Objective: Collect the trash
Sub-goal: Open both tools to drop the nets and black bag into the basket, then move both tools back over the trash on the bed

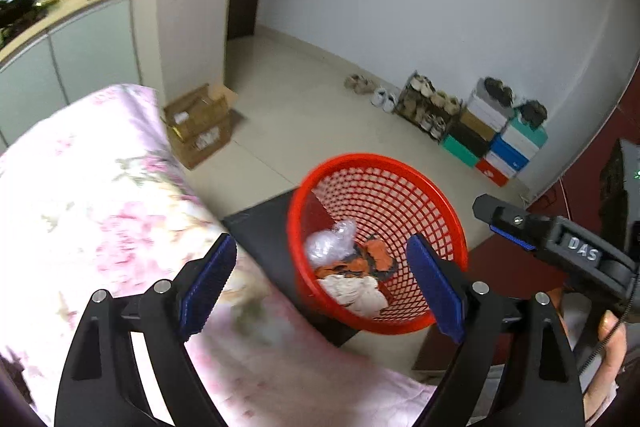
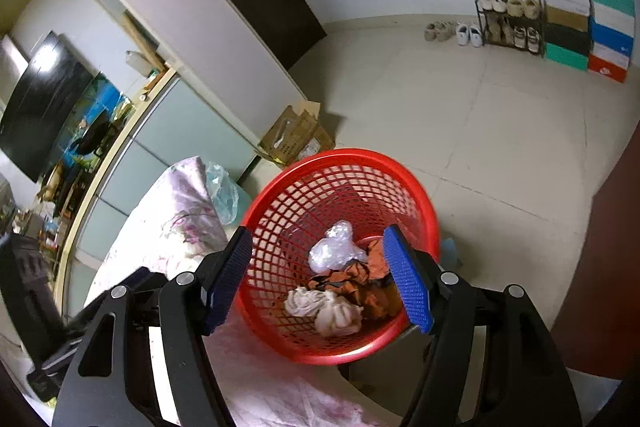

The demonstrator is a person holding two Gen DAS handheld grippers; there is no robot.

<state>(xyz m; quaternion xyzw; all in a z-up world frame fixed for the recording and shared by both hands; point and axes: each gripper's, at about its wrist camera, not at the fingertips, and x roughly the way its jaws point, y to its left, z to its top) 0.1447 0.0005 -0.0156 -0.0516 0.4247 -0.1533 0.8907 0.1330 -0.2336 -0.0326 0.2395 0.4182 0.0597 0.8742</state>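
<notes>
While the left wrist view looks down over a pink floral cloth (image 1: 100, 211), the left gripper (image 1: 322, 285) hangs with its blue pads spread wide and nothing between them. Just beyond, a red mesh basket (image 1: 400, 171) sits tilted on a dark surface (image 1: 264, 227), holding a crumpled clear plastic bag (image 1: 330, 243), an orange and black wrapper (image 1: 370, 259) and a wad of whitish tissue (image 1: 356, 293). Only this view shows the right gripper from outside (image 1: 560, 245), at the right edge, its jaw state unclear from here.

From the right wrist view, the right gripper (image 2: 318, 277) is open and empty above the same basket (image 2: 344, 157). This view alone shows a pale plastic bag (image 2: 222, 191) beside the cloth at far left, and a cardboard box (image 2: 296, 139) beyond.
</notes>
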